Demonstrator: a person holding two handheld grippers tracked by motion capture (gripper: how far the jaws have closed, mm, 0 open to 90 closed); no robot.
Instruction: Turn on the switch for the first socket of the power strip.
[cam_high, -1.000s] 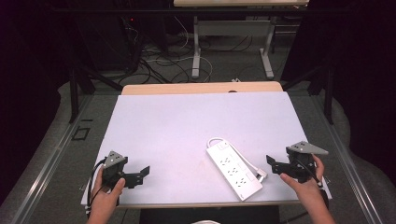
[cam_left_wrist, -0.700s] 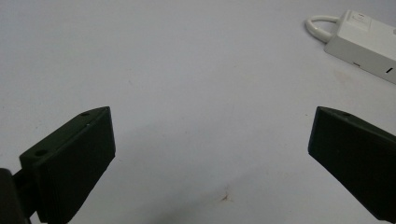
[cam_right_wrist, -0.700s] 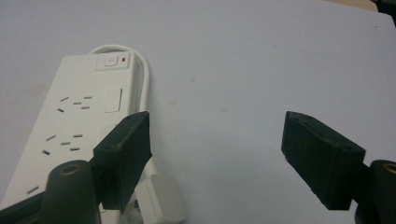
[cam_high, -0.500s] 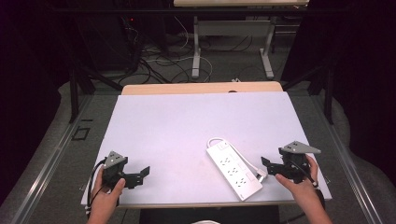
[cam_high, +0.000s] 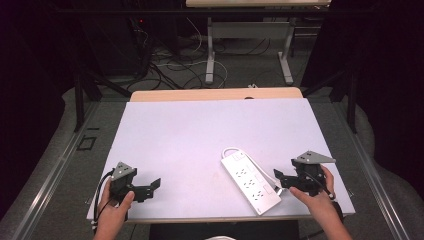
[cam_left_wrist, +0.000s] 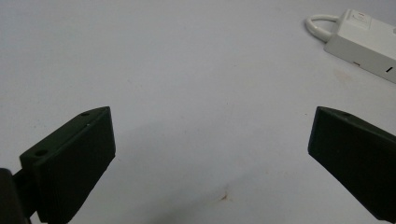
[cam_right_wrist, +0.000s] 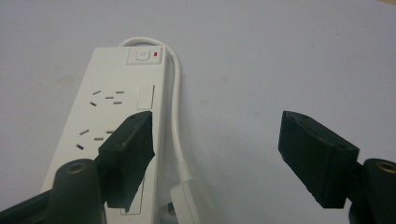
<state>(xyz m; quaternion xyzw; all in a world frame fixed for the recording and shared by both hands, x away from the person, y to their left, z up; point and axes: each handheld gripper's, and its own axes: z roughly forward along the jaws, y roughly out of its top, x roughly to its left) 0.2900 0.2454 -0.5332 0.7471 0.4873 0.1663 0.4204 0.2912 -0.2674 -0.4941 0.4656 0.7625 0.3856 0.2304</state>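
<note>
A white power strip (cam_high: 250, 180) lies at an angle on the white table top (cam_high: 210, 135), near the front right. Its white cable (cam_right_wrist: 176, 107) loops from the switch end and runs along its side to a white plug (cam_right_wrist: 187, 200). My right gripper (cam_high: 278, 179) is open just to the right of the strip; in the right gripper view (cam_right_wrist: 219, 154) one jaw hangs over the strip's edge and the plug lies between the jaws. My left gripper (cam_high: 152, 186) is open at the front left, low over bare table (cam_left_wrist: 210, 140), far from the strip (cam_left_wrist: 369, 42).
The table's front edge runs just under both hands. A wooden strip (cam_high: 215, 94) borders the far edge. Beyond it are dark floor, loose cables (cam_high: 175, 65) and the legs of another table (cam_high: 210, 50). A faint brown stain (cam_left_wrist: 225, 198) marks the surface.
My right gripper has moved left and a little forward, closing in on the power strip's near end. The left gripper and the strip have stayed put.
</note>
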